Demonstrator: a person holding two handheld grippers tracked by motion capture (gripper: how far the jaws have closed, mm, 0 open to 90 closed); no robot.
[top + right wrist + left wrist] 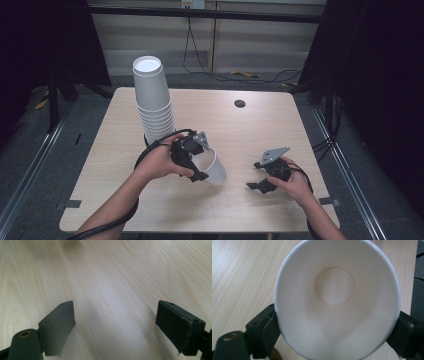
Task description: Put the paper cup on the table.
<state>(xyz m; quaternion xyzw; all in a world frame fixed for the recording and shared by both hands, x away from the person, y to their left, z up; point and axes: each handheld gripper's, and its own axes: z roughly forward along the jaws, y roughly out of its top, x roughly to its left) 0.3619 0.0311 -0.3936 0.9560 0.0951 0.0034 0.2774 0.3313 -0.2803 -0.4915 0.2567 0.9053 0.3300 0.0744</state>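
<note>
In the left gripper view, the white paper cup (337,302) runs past the top and bottom edges of the frame. In the high view, the cup stack's (152,100) base sits hidden behind the left hand (160,161).

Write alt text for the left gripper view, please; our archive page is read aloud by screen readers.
A white paper cup is seen from its open mouth down to its round bottom, gripped at the rim between the left gripper's two black jaws, which press its sides slightly out of round. Behind it lies a light wooden table.
</note>
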